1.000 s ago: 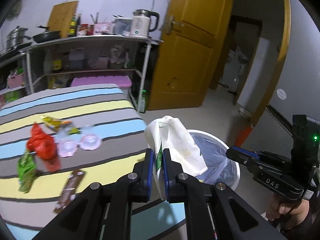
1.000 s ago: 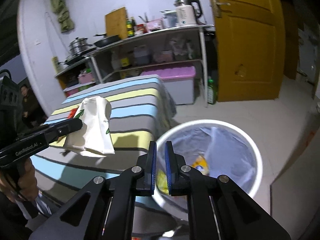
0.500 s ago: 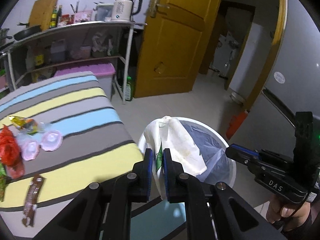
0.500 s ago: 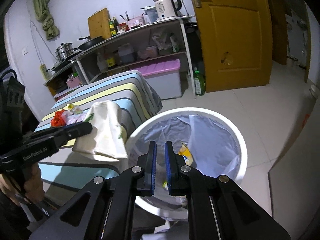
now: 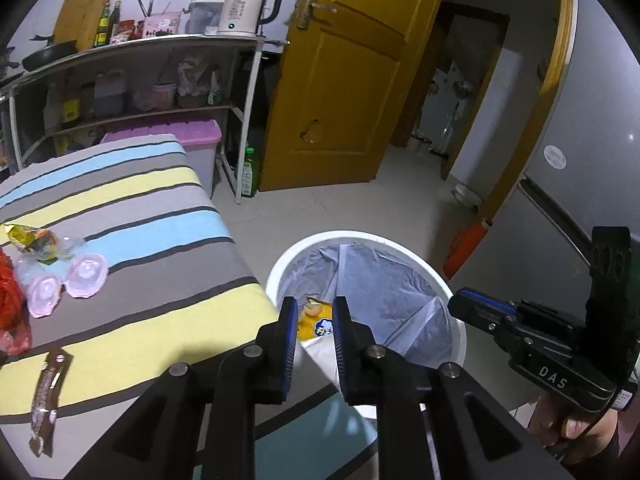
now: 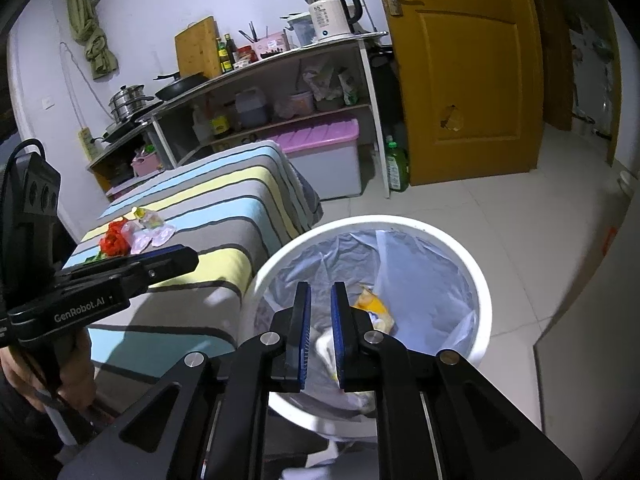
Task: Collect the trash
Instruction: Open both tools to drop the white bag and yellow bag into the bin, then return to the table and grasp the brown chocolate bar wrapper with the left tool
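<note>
The left gripper (image 5: 314, 312) hangs over the near rim of the round white plastic trash bin (image 5: 400, 245), which stands on the tiled floor just beside the counter with the striped grey, blue and yellow cloth (image 5: 132, 216). Its jaws have just been opening and stand a narrow gap apart with nothing pinched between them. The white paper bag (image 6: 326, 346) lies inside the bin on the grey liner, mostly hidden behind the gripper fingers in both views, so its full shape cannot be made out. Next to it is a yellow snack wrapper (image 6: 374, 304), partly covered as well.

The right gripper (image 6: 320, 312) points down into the same bin, jaws almost together and empty; in the left wrist view only its side shows, with part of a hand (image 5: 576, 426) cut off at the frame edge.

On the counter more litter remains: two pale pink plastic cup lids (image 5: 66, 282) side by side, a crumpled yellow-green wrapper (image 5: 34, 240) behind them, a red plastic bag (image 5: 10, 300) cropped by the left edge, and a brown candy-bar wrapper (image 5: 48, 396) near the front. A green scrap beside the red bag is barely visible in the right wrist view.
</note>
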A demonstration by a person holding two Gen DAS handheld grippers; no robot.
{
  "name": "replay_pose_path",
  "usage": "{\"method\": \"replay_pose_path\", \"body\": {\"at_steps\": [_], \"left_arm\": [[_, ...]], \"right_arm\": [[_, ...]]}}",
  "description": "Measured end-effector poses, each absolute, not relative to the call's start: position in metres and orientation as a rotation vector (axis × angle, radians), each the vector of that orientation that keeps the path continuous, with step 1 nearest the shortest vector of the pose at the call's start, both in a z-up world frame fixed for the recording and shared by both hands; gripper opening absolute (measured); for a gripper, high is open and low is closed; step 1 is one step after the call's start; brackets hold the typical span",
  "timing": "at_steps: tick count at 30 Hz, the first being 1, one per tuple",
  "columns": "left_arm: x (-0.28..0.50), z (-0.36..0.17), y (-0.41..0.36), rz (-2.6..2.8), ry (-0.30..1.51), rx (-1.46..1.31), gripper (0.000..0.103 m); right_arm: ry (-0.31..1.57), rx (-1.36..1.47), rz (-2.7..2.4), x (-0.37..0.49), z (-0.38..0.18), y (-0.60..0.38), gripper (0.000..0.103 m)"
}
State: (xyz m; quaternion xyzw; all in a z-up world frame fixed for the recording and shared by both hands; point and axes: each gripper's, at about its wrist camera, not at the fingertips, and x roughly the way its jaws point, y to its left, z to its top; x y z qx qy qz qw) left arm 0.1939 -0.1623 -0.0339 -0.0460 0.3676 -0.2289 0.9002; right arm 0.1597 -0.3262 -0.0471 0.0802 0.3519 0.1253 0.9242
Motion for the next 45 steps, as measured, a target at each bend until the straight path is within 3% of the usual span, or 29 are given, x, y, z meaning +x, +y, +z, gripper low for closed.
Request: {"method": "replay_pose_path", "body": {"at_steps": [4,9,11,34,39,45], "left_arm": [[0.186,-0.029,-0.147,-0.448,0.741,-0.109,0.017],[0.172,-0.022,-0.123,-0.404,0.716,-0.124,0.017],[0.165,-0.019,-0.112,-0.381,0.703,-0.132,0.017],[0.11,-0.018,0.019,-0.121,0.649,-0.147,0.017],[0.122,-0.032,0.027,-0.113,0.681,-0.147,0.028],[0.14,-0.05,0.024,-0.133,0.732,-0.121,0.029]], "right_arm": [[0.704,0.157,0.272,0.157,-0.04,-0.318,0.013],[0.688,0.133,0.315,0.152,-0.031,-0.298,0.033],[0.685,0.119,0.342,0.149,-0.028,-0.287,0.036],[0.668,-0.015,0.569,0.133,-0.01,-0.173,0.036],[0.676,-0.023,0.579,0.138,-0.013,-0.162,0.036],[0.696,-0.037,0.586,0.149,-0.02,-0.154,0.036]]}}
